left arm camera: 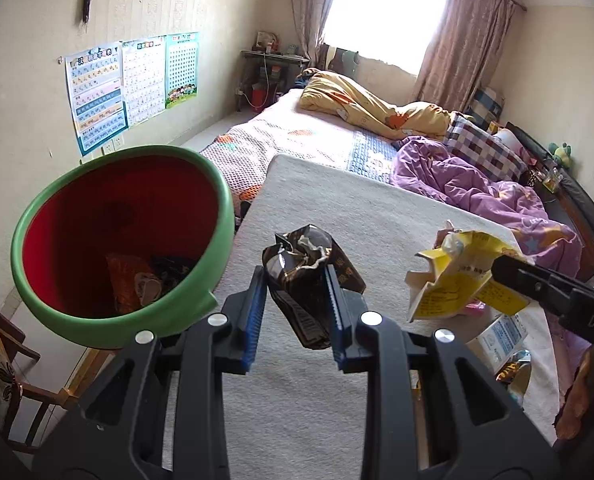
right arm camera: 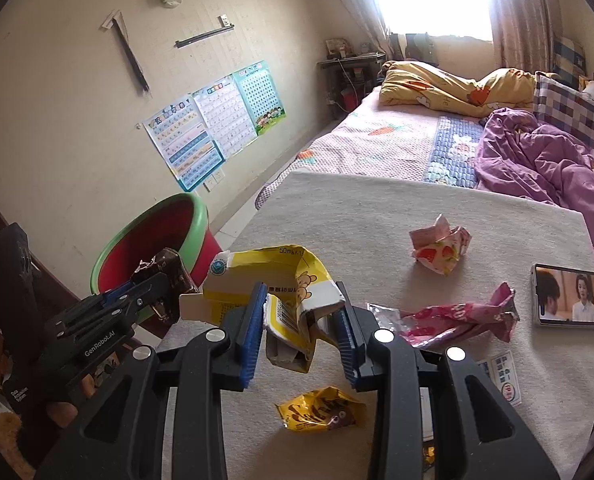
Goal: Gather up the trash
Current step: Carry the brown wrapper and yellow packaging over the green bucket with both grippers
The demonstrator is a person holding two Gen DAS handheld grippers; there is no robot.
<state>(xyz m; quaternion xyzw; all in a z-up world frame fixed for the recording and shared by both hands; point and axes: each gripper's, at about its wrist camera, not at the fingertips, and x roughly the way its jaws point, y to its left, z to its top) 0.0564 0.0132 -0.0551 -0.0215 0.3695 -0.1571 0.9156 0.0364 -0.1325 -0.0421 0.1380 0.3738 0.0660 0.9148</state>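
jaws of the left gripper point(left arm camera: 297, 300) pinch a dark wrapper point(left arm camera: 309, 276) beside the green bin point(left arm camera: 121, 240) holding wrappers; the right gripper point(right arm camera: 301, 320) clamps a yellow carton point(right arm camera: 285, 288).

Each gripper is matte black plastic with angular cut-out arms, round silver screws at the joints and ribbed blue pads inside its fingers. The left gripper point(right arm camera: 165, 280) carries white "GenRobot.AI" lettering; the right gripper point(left arm camera: 501, 268) shows pale letters "DAS".

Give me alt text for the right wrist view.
The right tongs grip a crumpled yellow carton above a beige mat strewn with wrappers and a phone; the left tongs hold a dark wrapper beside a green bin.
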